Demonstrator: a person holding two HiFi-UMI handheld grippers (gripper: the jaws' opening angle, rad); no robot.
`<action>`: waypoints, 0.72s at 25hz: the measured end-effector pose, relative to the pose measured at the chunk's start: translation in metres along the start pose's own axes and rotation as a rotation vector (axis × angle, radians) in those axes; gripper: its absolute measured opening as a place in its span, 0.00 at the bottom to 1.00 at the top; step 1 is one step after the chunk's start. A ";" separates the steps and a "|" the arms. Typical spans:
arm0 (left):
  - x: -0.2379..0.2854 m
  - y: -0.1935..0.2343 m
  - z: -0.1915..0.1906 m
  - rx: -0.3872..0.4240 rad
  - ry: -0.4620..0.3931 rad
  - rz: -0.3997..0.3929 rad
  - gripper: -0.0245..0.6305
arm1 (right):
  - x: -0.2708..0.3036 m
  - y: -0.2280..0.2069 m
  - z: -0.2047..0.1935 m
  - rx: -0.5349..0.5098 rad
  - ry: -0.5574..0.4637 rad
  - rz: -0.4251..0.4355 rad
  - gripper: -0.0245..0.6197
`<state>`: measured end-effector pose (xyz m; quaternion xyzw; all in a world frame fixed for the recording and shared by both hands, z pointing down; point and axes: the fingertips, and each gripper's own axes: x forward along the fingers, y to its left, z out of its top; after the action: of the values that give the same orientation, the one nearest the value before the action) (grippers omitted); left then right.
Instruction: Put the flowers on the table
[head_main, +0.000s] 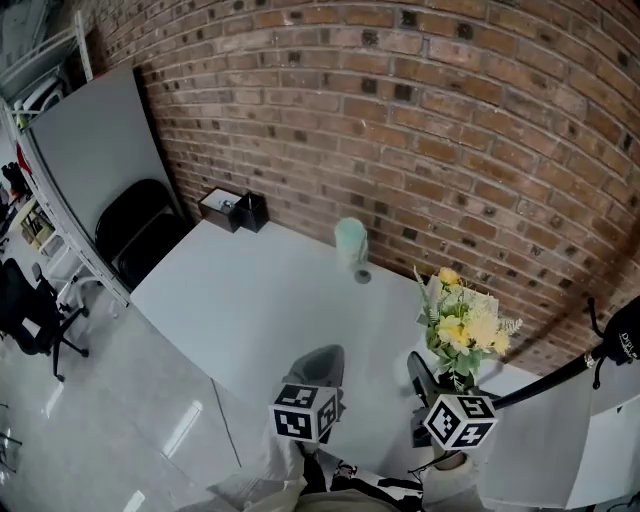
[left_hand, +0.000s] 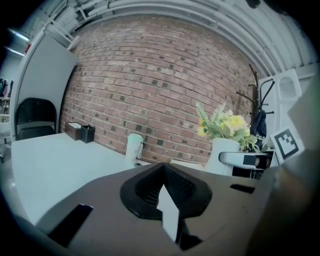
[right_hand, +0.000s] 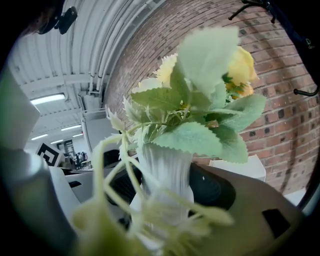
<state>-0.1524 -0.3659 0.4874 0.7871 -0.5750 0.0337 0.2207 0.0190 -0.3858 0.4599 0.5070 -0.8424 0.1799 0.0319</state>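
Note:
A bunch of yellow and cream flowers (head_main: 462, 320) with green leaves stands upright in a ribbed white vase (right_hand: 165, 185). My right gripper (head_main: 445, 378) is shut on that vase, with a dark pad on each side of it, over the front right part of the white table (head_main: 250, 300). In the left gripper view, the flowers (left_hand: 222, 125) and vase (left_hand: 220, 152) show to the right. I cannot tell whether the vase base touches the table. My left gripper (head_main: 322, 357) hovers just left of the right one, shut and holding nothing.
A pale green cup (head_main: 350, 245) stands near the brick wall at the table's far edge. Two small dark boxes (head_main: 235, 210) sit at the far left corner. A black chair (head_main: 135, 235) stands left of the table, and a black coat stand (head_main: 600, 350) leans at right.

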 end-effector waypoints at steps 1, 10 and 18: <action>0.007 0.000 0.000 0.005 0.009 -0.014 0.05 | 0.003 -0.002 0.001 0.003 -0.005 -0.005 0.45; 0.067 0.000 0.037 0.088 0.022 -0.147 0.05 | 0.029 -0.016 0.024 0.001 -0.057 -0.103 0.45; 0.107 0.010 0.052 0.101 0.040 -0.204 0.05 | 0.068 -0.029 0.032 0.014 -0.060 -0.143 0.45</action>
<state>-0.1356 -0.4838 0.4763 0.8507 -0.4851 0.0558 0.1945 0.0154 -0.4657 0.4539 0.5712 -0.8033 0.1679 0.0157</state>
